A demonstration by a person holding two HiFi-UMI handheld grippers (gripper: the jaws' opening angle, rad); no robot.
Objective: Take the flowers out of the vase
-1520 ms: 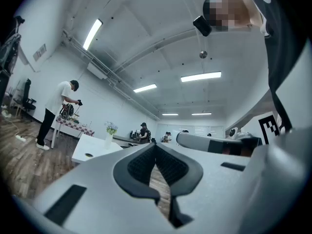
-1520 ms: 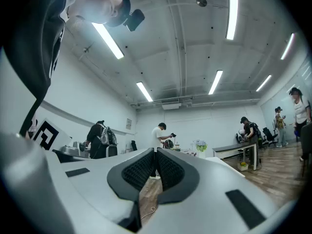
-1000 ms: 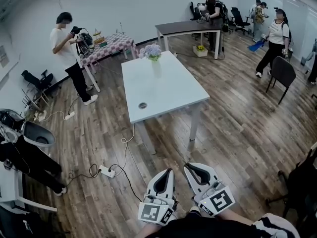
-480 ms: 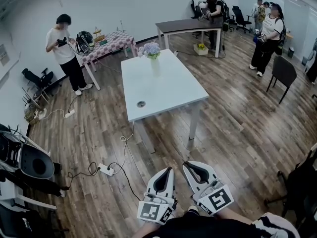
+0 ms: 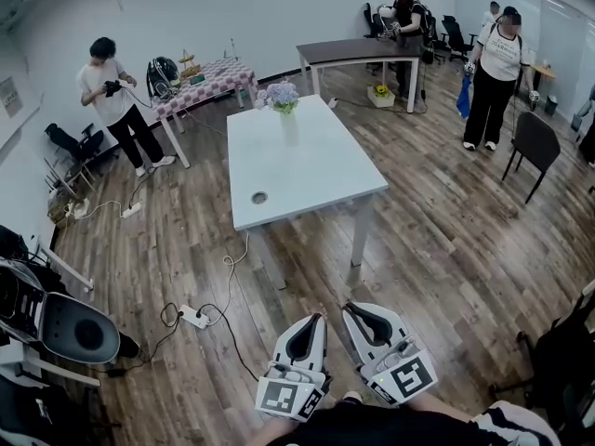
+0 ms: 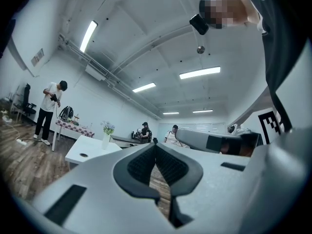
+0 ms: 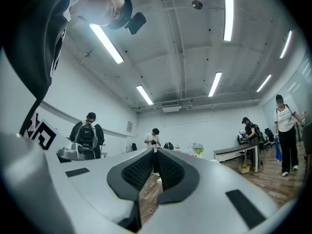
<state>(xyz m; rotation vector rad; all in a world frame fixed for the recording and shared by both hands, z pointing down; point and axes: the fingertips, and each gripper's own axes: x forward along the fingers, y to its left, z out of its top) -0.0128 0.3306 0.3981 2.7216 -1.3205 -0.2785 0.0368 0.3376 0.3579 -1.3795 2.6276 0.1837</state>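
Pale purple flowers [image 5: 283,95] stand in a slim white vase [image 5: 290,128] at the far end of a white table [image 5: 316,179], well ahead of me. The flowers [image 6: 107,127] also show small in the left gripper view, and the flowers [image 7: 197,148] in the right gripper view. My left gripper [image 5: 320,318] and right gripper [image 5: 346,307] are held side by side low in the head view, over the wooden floor, short of the table. Both are shut, pads together, with nothing between them [image 6: 155,144] [image 7: 155,150].
A power strip with cables [image 5: 193,317] lies on the floor before the table. Dark equipment [image 5: 65,323] crowds the left edge. A checkered table [image 5: 200,80] and a person [image 5: 112,100] are at back left. At back right are a dark desk [image 5: 358,52], another person [image 5: 491,72] and a chair [image 5: 530,137].
The view has crept forward: the equipment at left has slid down. The person at back left stepped further left, and the one at back right now stands upright. Both grippers stay shut.
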